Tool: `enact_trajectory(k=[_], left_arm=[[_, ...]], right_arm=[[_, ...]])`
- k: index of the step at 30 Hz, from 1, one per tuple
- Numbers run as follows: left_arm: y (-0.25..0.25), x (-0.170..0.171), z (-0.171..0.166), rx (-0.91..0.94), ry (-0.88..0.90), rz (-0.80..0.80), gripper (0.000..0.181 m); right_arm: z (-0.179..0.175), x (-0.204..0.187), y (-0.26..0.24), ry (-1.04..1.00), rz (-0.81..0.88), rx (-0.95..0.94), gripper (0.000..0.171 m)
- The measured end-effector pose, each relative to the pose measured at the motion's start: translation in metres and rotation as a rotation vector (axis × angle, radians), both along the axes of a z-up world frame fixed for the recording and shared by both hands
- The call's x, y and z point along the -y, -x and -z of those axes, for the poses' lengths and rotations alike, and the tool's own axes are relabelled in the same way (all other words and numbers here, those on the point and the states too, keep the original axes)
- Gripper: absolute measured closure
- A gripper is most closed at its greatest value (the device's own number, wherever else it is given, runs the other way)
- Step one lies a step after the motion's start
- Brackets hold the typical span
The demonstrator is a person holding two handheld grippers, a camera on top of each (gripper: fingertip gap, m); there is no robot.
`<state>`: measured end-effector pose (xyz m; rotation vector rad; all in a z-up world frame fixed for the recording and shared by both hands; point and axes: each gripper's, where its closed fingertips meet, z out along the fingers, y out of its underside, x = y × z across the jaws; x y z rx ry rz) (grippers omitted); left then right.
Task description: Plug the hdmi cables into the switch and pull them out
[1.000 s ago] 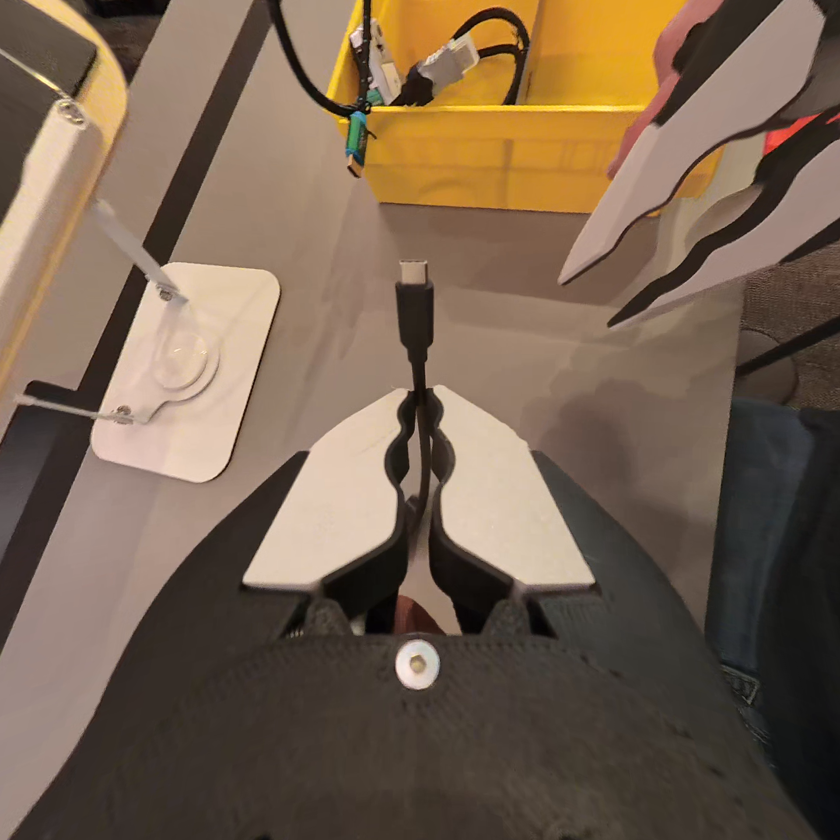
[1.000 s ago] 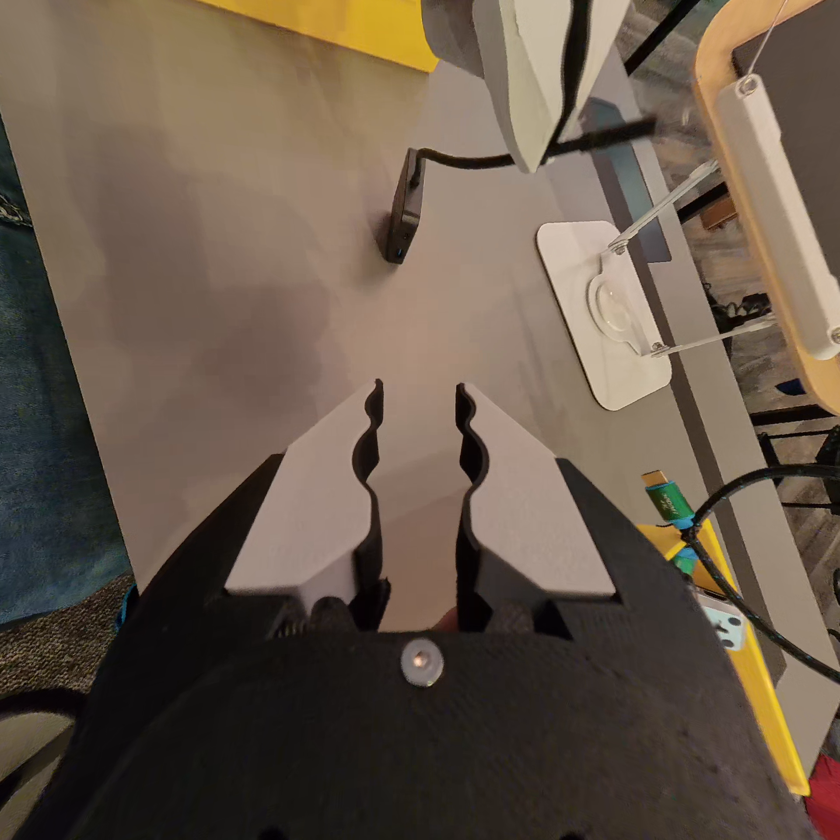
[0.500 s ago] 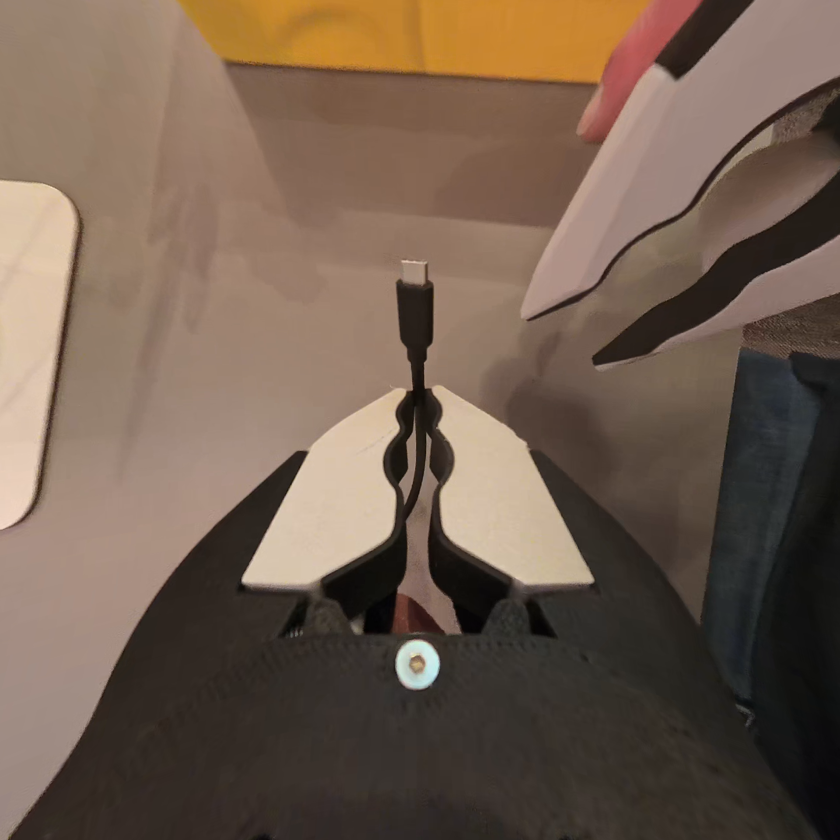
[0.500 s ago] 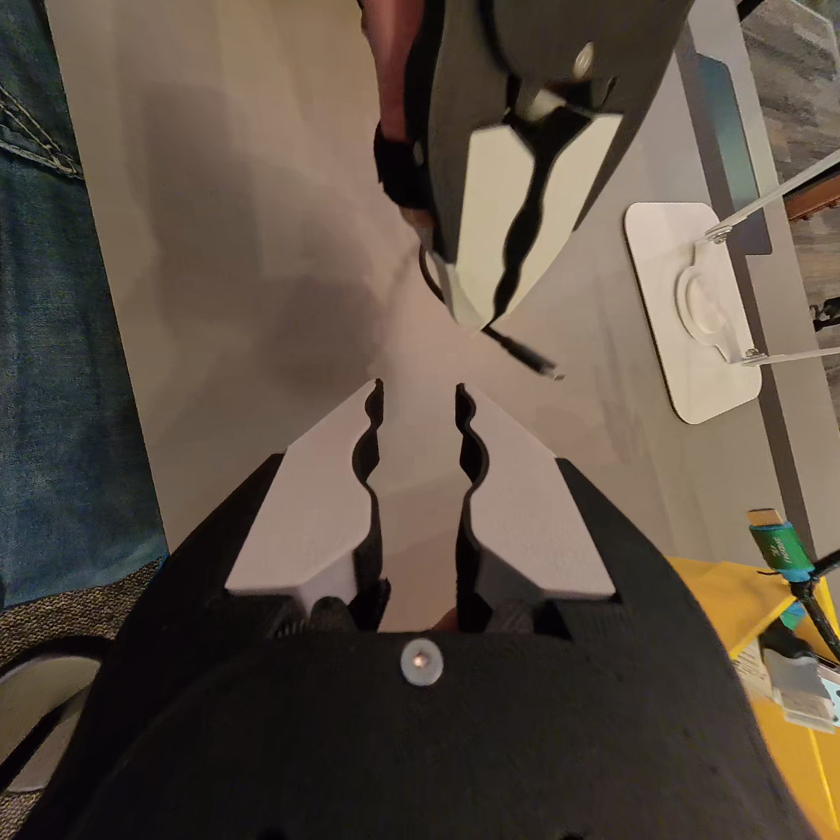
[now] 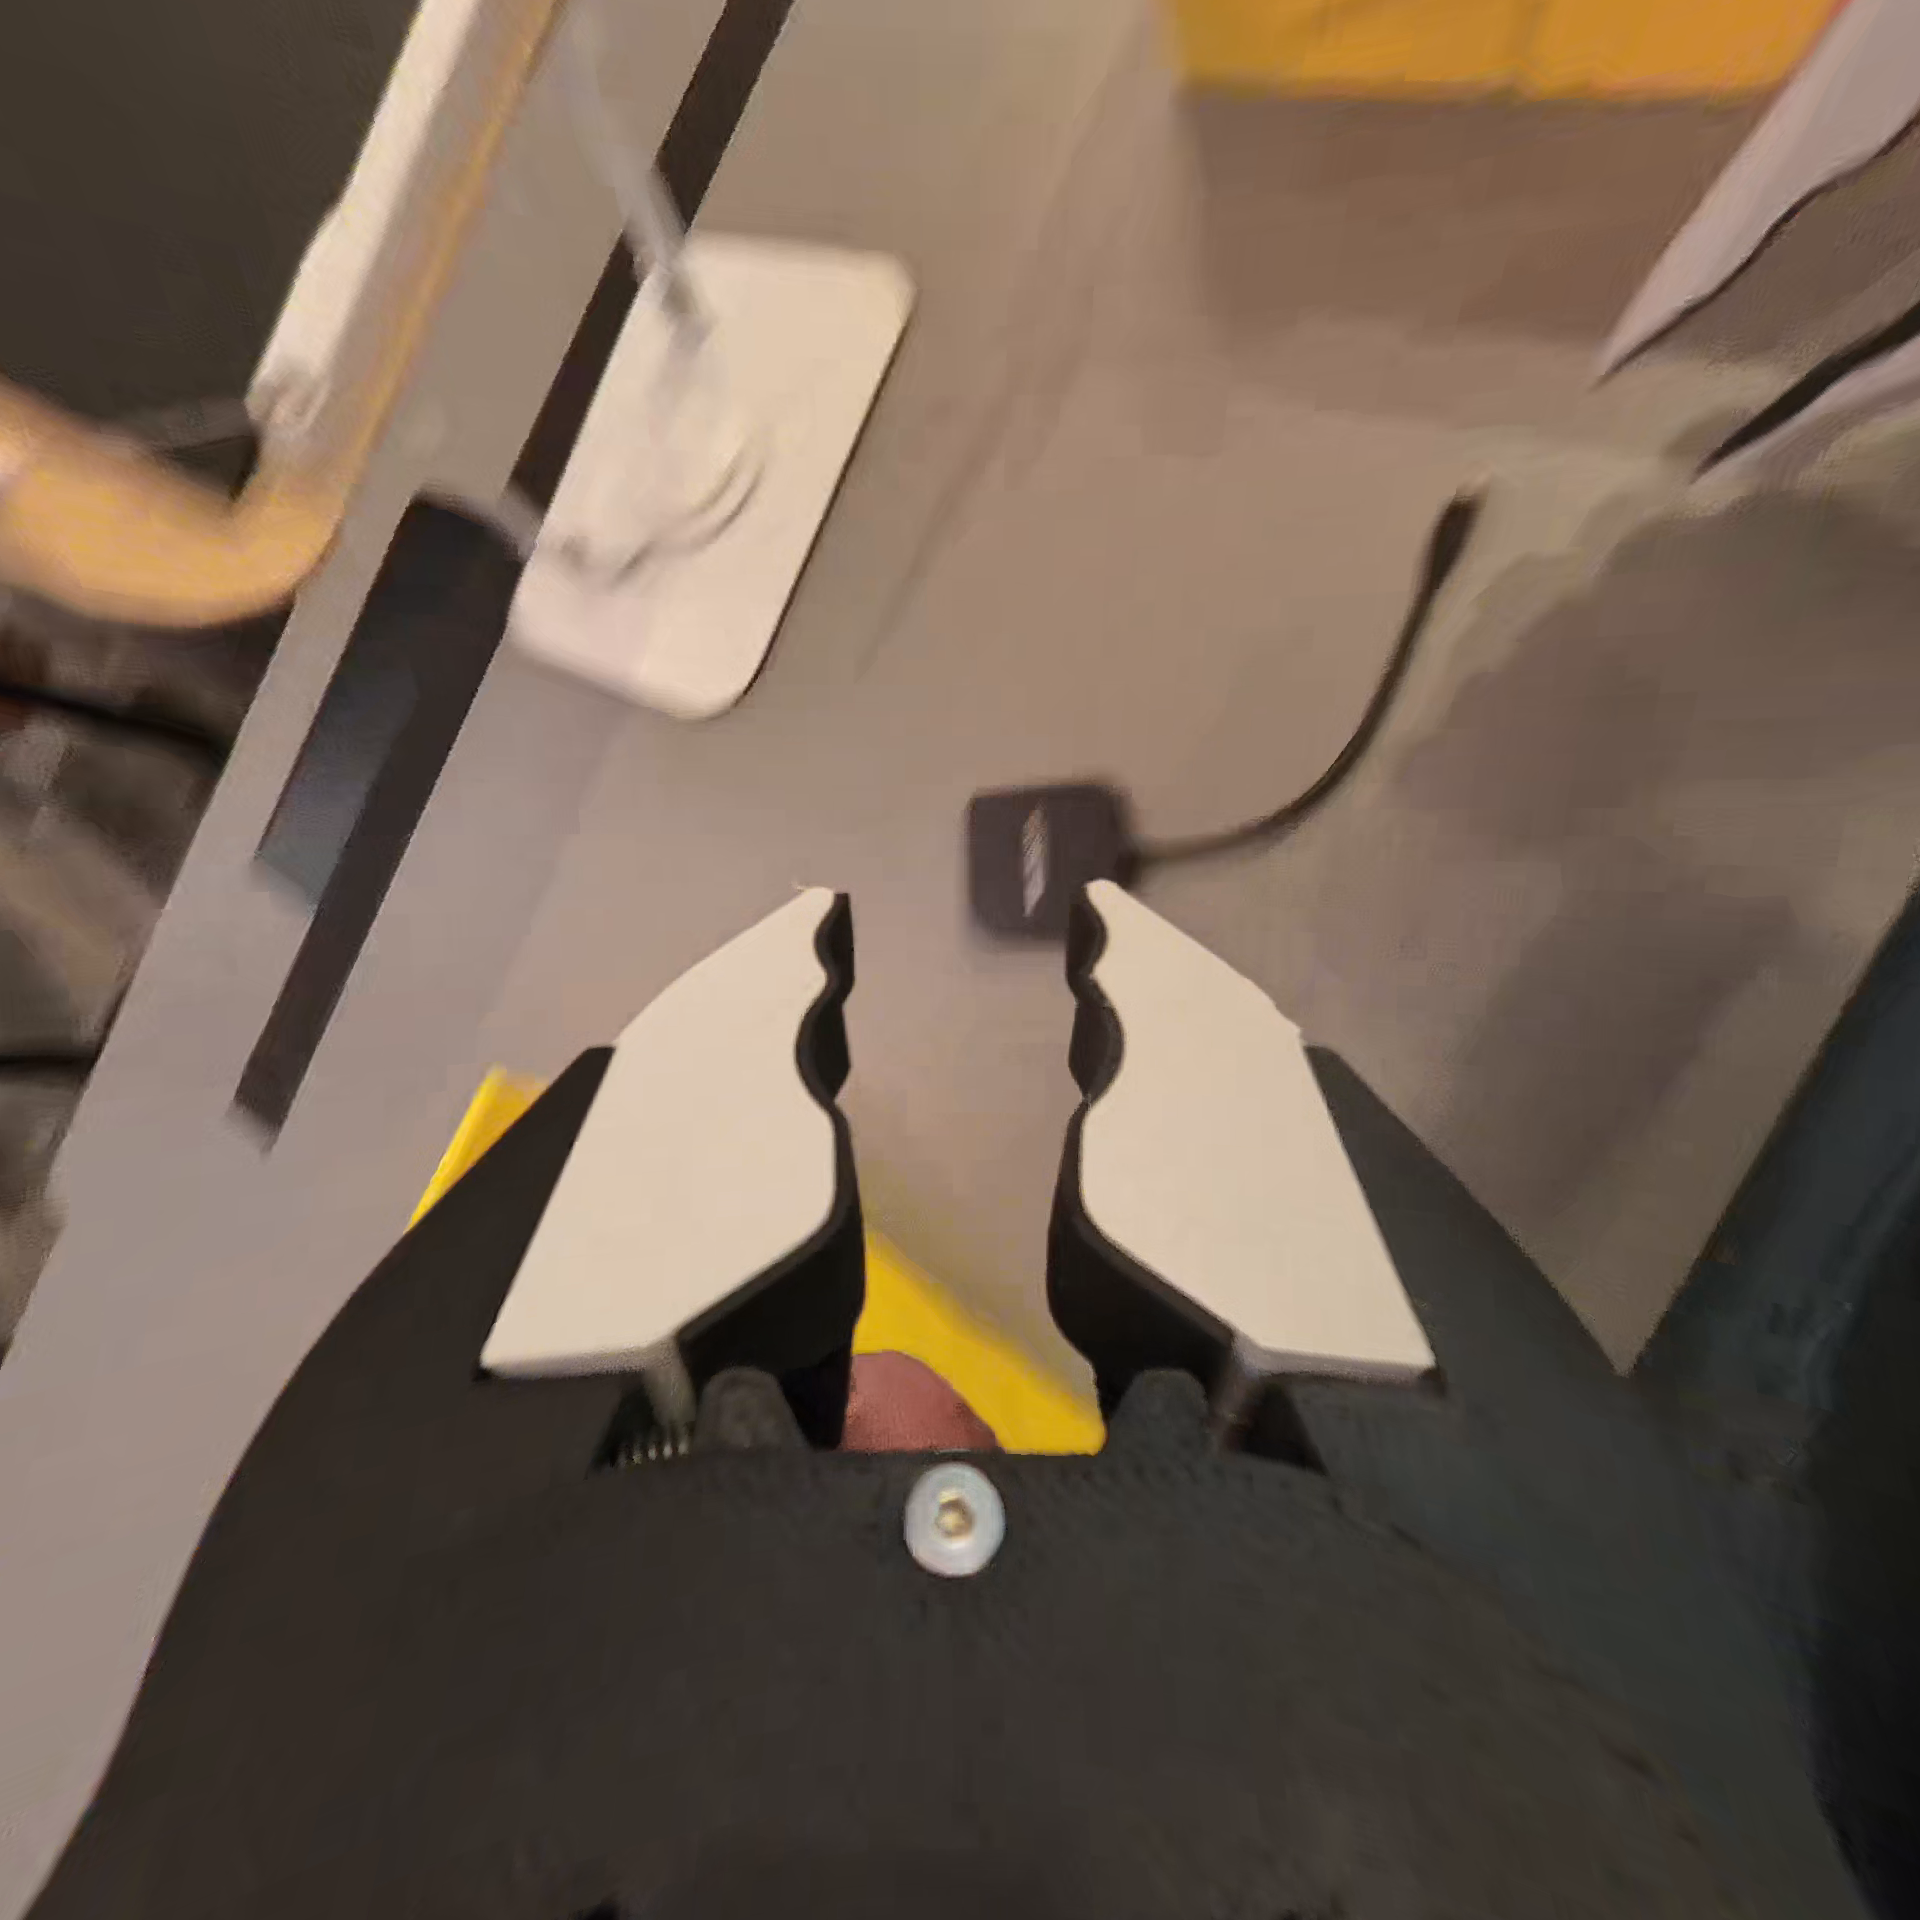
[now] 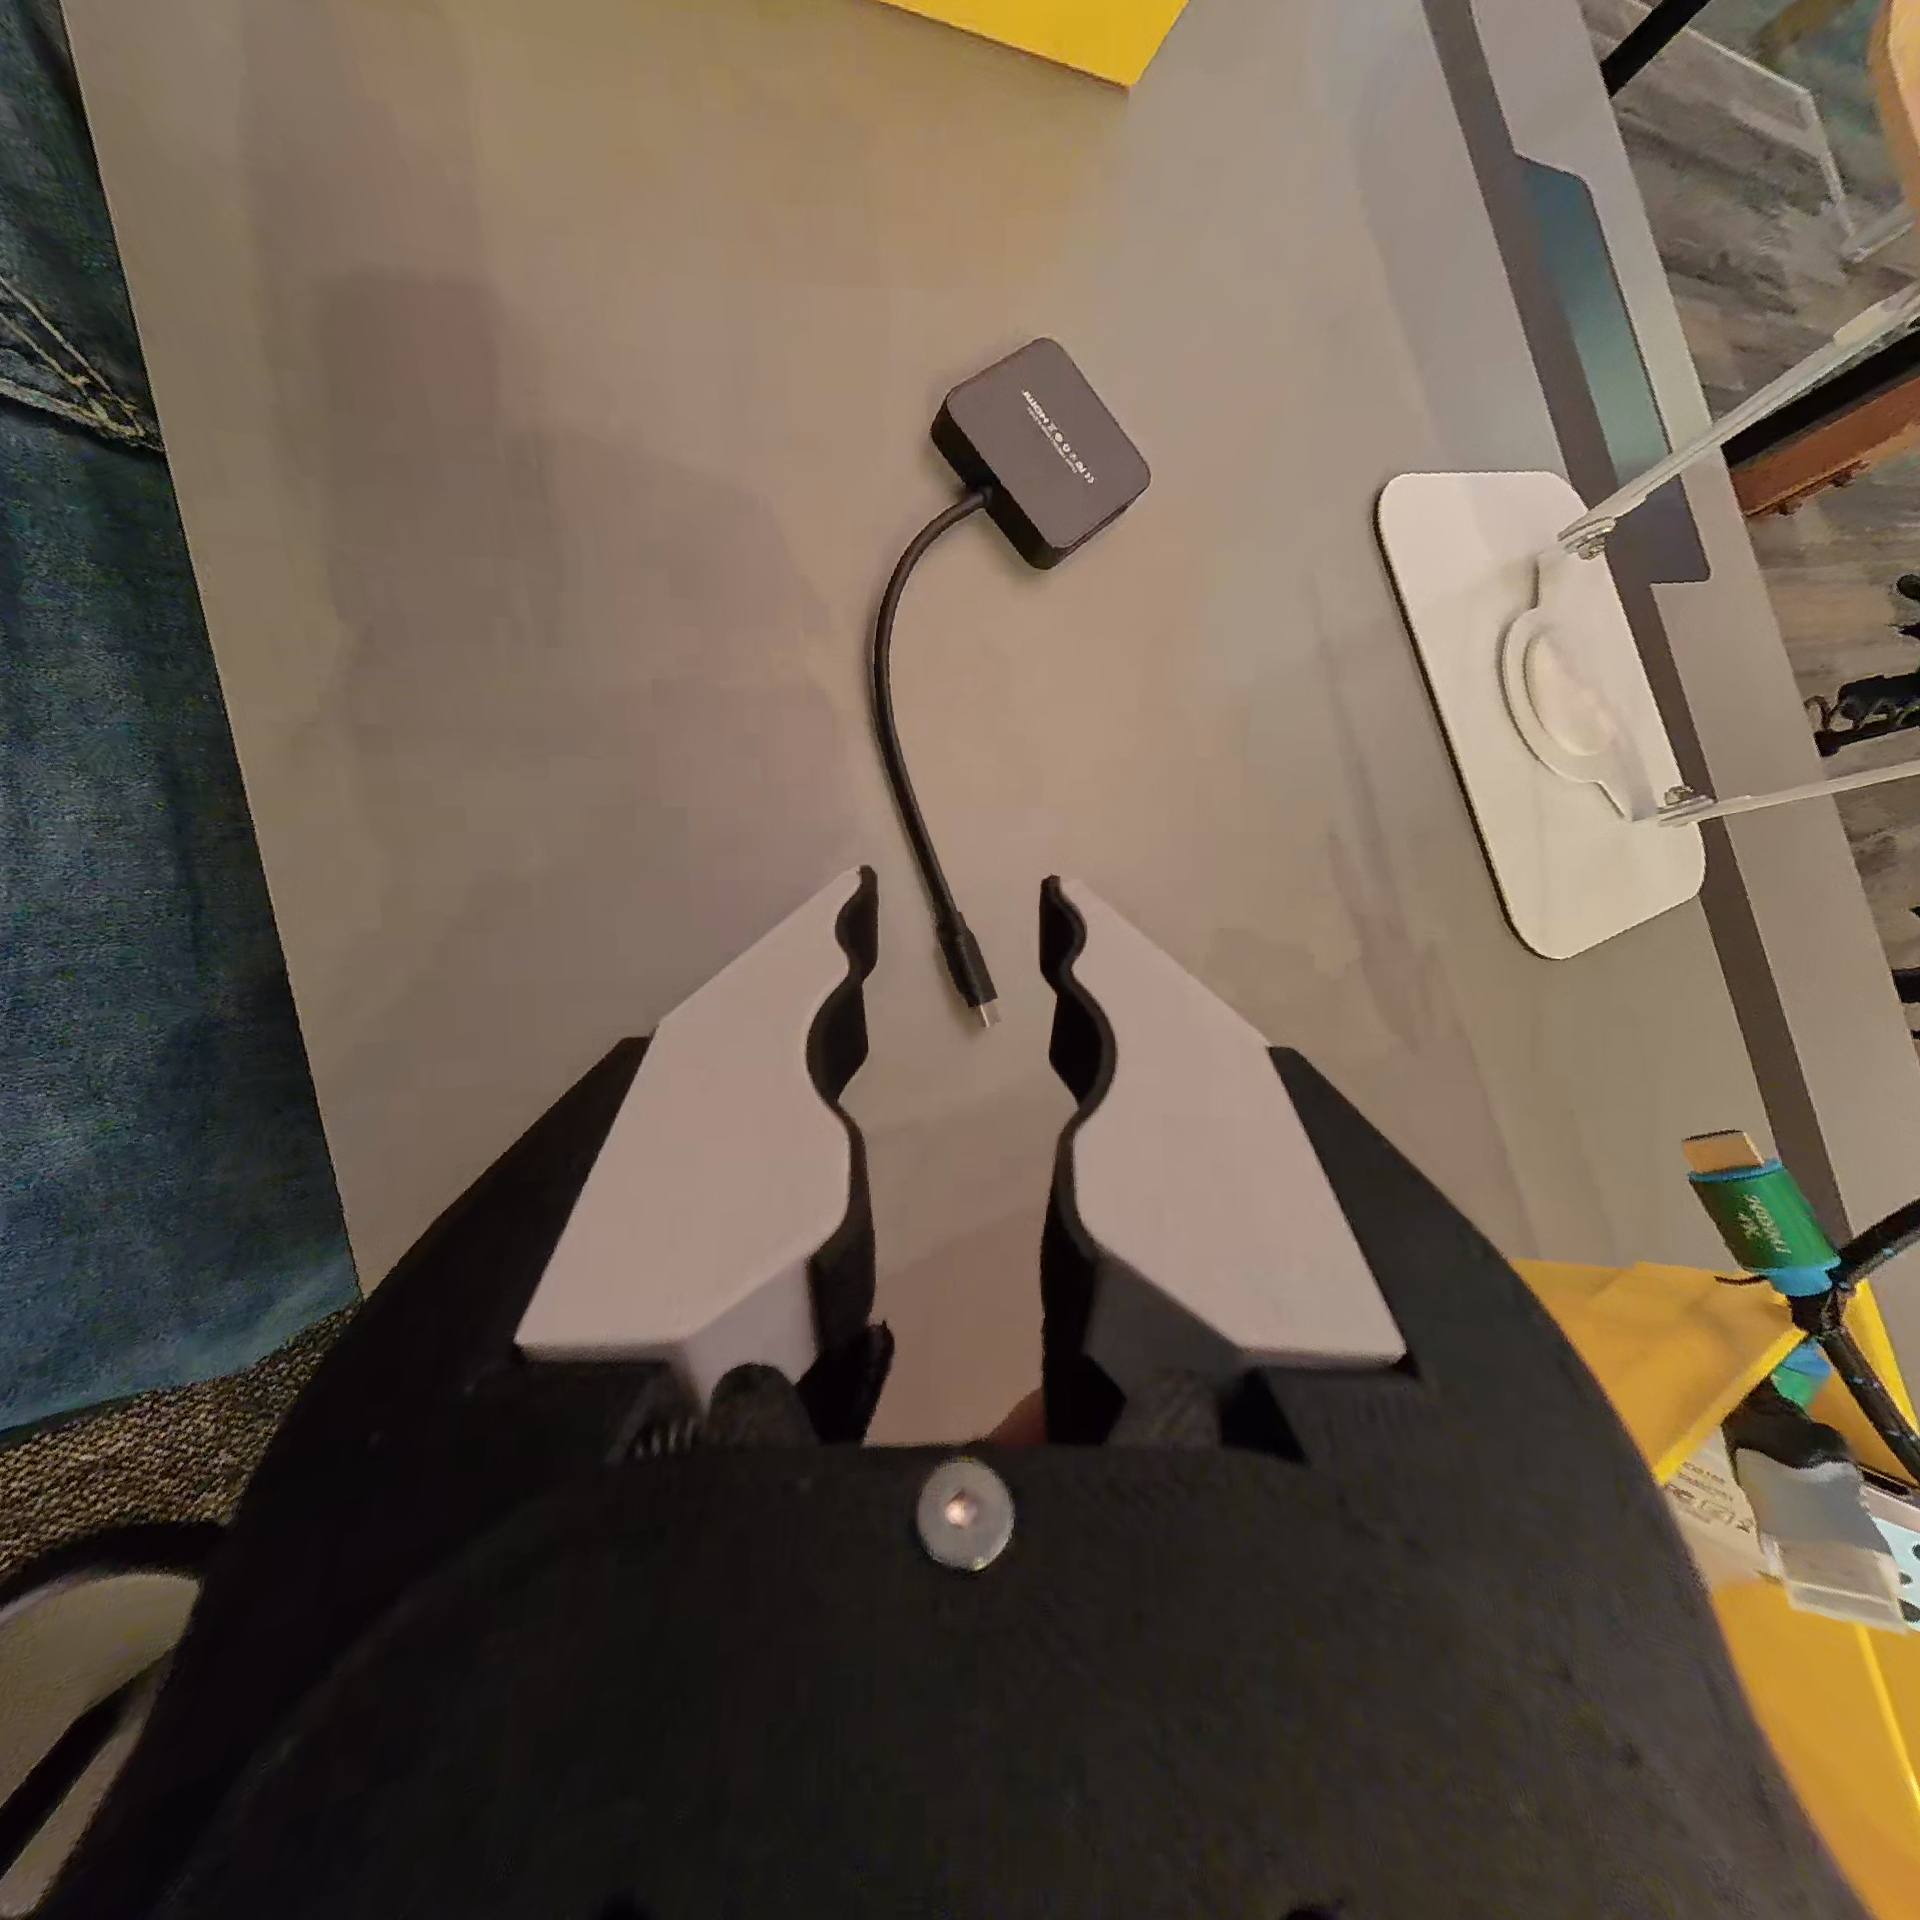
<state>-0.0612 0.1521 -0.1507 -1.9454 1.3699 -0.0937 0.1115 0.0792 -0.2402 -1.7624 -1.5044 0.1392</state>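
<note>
Both tools, left tool (image 5: 958, 914) and right tool (image 6: 958, 894), gape empty; fetch the green-collared HDMI plug (image 6: 1751, 1210) at right, steadying the switch (image 6: 1042, 450) flat on the counter (image 6: 520, 520).

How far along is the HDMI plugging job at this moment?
Early. Done: the black switch lies flat on the grey table, its short lead loose. In hand: nothing; the left tool and right tool are open. Left: the green HDMI plug waits by the yellow bin, unplugged.

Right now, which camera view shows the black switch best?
The right wrist view: the switch lies sharp and whole on the grey table, its cable in full. The left wrist view shows it blurred, partly behind a finger.
</note>
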Motion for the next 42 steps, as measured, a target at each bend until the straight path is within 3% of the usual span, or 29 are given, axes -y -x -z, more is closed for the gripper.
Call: enact_trajectory(k=[5, 10, 12, 15, 22, 29, 36, 40, 42], left_arm=[[0.169, 0.008, 0.040, -0.321, 0.166, -0.337, 0.143], [0.244, 0.011, 0.109, -0.496, 0.255, -0.446, 0.141], [0.249, 0.009, 0.129, -0.477, 0.278, -0.458, 0.141], [0.245, -0.005, 0.137, -0.476, 0.175, -0.438, 0.142], [0.198, 0.001, 0.143, -0.600, -0.060, -0.004, 0.156], [0.202, -0.010, 0.148, -0.710, -0.143, 0.061, 0.181], [0.201, -0.012, 0.098, -0.528, -0.249, -0.052, 0.181], [0.195, -0.004, 0.102, -0.501, -0.216, 0.021, 0.181], [0.191, -0.001, 0.119, -0.570, -0.174, 0.093, 0.161]], right_arm=[[-0.002, -0.002, 0.011, -0.013, -0.015, -0.019, 0.143], [0.001, 0.001, 0.021, -0.013, -0.037, 0.001, 0.143], [0.001, 0.002, 0.020, -0.011, -0.038, 0.006, 0.143], [0.002, 0.003, 0.018, -0.009, -0.035, 0.009, 0.143], [0.004, 0.002, 0.020, -0.009, -0.040, 0.000, 0.143], [0.003, 0.004, 0.024, -0.015, -0.049, -0.012, 0.143], [0.001, 0.003, 0.022, -0.017, -0.049, -0.016, 0.143], [0.001, 0.003, 0.027, -0.018, -0.058, -0.020, 0.143], [0.001, 0.004, 0.030, -0.017, -0.065, -0.019, 0.143]])
